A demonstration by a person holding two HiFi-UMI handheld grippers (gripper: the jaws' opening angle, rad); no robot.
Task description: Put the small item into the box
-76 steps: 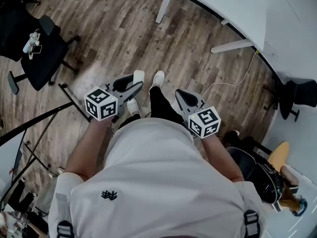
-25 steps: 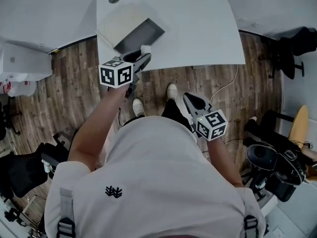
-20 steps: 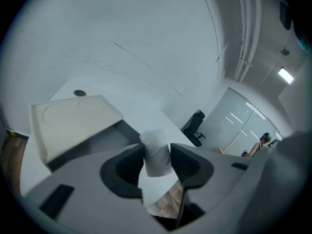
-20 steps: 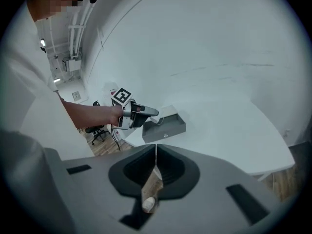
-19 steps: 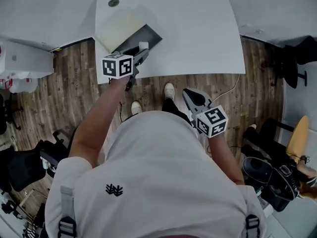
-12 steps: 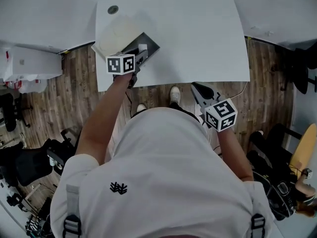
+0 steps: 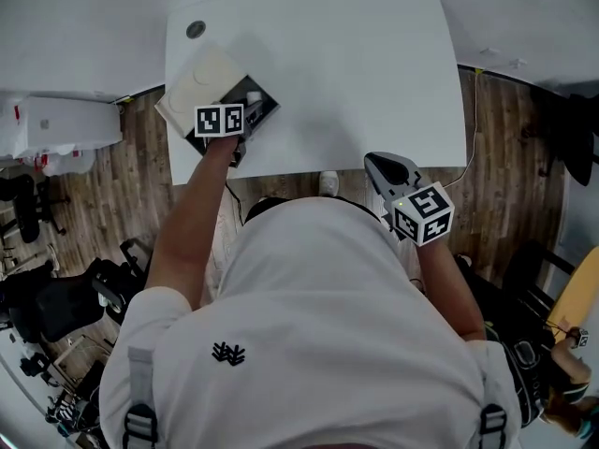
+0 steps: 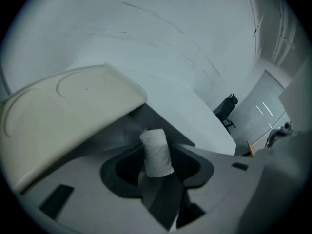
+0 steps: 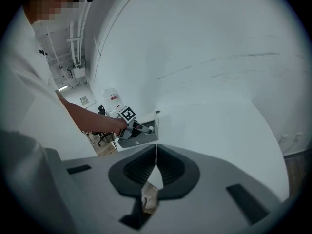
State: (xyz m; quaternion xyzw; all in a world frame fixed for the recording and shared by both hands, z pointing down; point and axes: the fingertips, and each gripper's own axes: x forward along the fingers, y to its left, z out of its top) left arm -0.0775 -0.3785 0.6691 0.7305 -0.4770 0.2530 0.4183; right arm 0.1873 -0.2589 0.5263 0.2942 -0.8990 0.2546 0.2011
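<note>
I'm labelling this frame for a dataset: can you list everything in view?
table: one, white, ahead of the person
box: one, dark grey, open, table's near left corner
lid: one, cream, open at the box's left
small roll: one, white, between the left gripper's jaws, over the box
cable hole: one, grey, table's far left
cabinet: one, white, floor left of table
office chairs: at least two, black, floor left and right
floor: brown wood planks
left gripper: grey, shut on the small roll
right gripper: grey, shut, empty, by the table's front edge
</note>
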